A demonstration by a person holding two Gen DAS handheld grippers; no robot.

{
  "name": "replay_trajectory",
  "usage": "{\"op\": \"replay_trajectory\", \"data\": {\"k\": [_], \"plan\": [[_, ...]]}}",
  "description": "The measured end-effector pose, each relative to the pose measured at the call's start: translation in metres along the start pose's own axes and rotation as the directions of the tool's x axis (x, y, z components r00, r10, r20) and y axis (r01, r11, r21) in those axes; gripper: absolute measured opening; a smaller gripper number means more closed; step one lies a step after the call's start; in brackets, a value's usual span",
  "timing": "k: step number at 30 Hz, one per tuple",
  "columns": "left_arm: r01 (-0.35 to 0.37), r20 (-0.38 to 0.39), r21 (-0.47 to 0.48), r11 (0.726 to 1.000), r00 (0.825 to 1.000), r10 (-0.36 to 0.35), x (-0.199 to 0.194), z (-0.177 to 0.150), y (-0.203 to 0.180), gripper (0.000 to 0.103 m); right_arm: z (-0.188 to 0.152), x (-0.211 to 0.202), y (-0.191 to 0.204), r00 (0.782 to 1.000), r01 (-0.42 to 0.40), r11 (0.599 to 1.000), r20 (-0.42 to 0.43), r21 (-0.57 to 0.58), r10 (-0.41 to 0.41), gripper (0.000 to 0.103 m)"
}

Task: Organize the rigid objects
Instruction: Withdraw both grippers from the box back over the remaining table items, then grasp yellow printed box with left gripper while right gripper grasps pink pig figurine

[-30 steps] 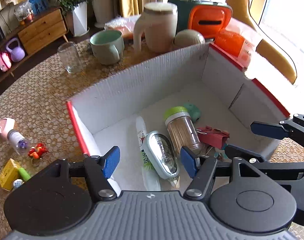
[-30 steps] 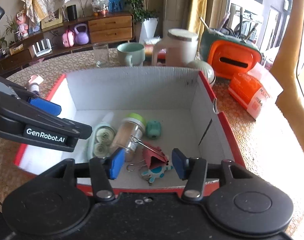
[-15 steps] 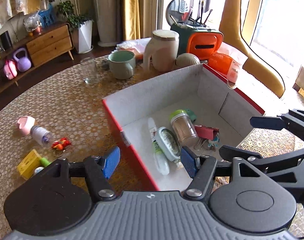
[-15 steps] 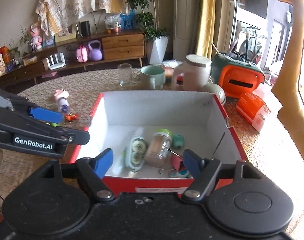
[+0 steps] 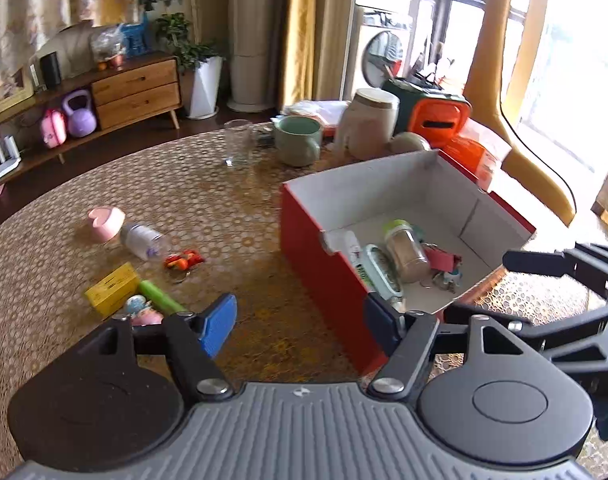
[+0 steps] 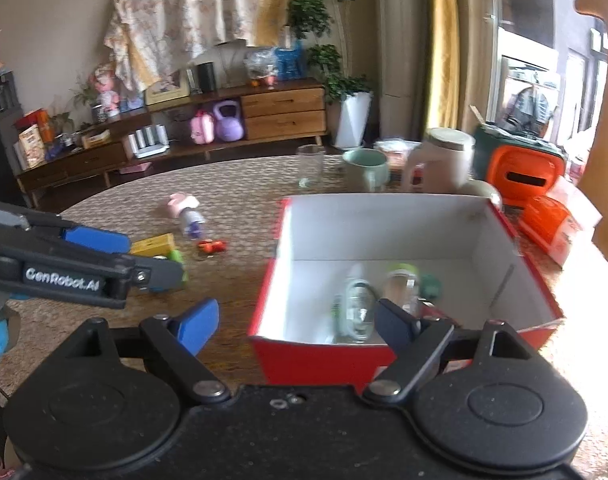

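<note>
Your left gripper (image 5: 299,326) has its fingers apart with nothing between them, and they have just spread a little wider. Your right gripper (image 6: 291,326) has also just been opening; its fingers stand wide, gripping nothing.

The red box (image 5: 324,264) sits toward the right side of the counter (image 5: 207,200), near the far edge. Its near wall hides part of what lies inside. From the left wrist you can make out a jar with a green lid (image 5: 404,246), a white tube (image 5: 354,252), a clear dispenser (image 5: 382,270) and a red clip (image 5: 442,258), crowded together on the box floor. From the right wrist the same contents are blurred and partly behind the right finger.

Outside the box, toward the left of the counter, lie a small bottle with a pink cap (image 5: 123,230), a small red-orange item (image 5: 183,260) too small to identify, a yellow block (image 5: 111,289) and a green stick (image 5: 159,298); the left finger cuts off whatever is beside them.

The counter has a honeycomb-patterned covering. Behind it are a wooden sideboard (image 5: 135,90), potted plants and curtains.
</note>
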State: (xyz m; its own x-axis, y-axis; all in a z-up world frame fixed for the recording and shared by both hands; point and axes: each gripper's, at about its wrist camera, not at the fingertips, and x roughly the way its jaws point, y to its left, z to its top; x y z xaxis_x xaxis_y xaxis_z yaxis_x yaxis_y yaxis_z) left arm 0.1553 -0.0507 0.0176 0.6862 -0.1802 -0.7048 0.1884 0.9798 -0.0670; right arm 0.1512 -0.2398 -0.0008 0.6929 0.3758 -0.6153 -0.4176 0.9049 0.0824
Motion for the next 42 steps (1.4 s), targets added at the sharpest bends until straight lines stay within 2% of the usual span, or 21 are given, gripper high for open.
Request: {"op": "replay_trajectory", "data": {"k": [8, 11, 16, 24, 29, 32, 42], "plan": [[-0.025, 0.018, -0.094, 0.995, 0.999, 0.027, -0.012, -0.016, 0.042, 0.071, 0.002, 0.011, 0.035, 0.998, -0.062, 0.998, 0.007, -0.011, 0.062, 0.087], [-0.045, 0.026, -0.119, 0.992, 0.999, 0.048, -0.015, -0.021, 0.059, 0.08, 0.001, 0.017, 0.049, 0.997, -0.083, 0.996, 0.001, -0.035, 0.083, 0.087], [-0.076, 0.036, -0.127, 0.989, 0.996, 0.081, -0.017, -0.028, 0.083, 0.081, 0.002, 0.031, 0.078, 0.994, -0.108, 0.991, -0.01, -0.082, 0.108, 0.087], [-0.088, 0.062, -0.124, 0.988, 0.993, 0.096, -0.015, -0.035, 0.12, 0.085, 0.004, 0.054, 0.118, 0.99, -0.141, 0.981, -0.011, -0.131, 0.141, 0.087], [-0.084, 0.075, -0.111, 0.99, 0.993, 0.093, -0.006, -0.036, 0.14, 0.091, 0.003, 0.074, 0.134, 0.986, -0.167, 0.976, -0.028, -0.142, 0.164, 0.087], [-0.067, 0.073, -0.119, 0.991, 0.994, 0.076, 0.005, -0.036, 0.155, 0.103, 0.0, 0.085, 0.139, 0.982, -0.188, 0.972, -0.043, -0.142, 0.184, 0.087], [-0.098, 0.012, -0.089, 0.991, 0.995, 0.1, 0.058, -0.024, 0.197, 0.103, -0.003, 0.129, 0.144, 0.978, -0.202, 0.969, -0.09, -0.142, 0.191, 0.086]]}}
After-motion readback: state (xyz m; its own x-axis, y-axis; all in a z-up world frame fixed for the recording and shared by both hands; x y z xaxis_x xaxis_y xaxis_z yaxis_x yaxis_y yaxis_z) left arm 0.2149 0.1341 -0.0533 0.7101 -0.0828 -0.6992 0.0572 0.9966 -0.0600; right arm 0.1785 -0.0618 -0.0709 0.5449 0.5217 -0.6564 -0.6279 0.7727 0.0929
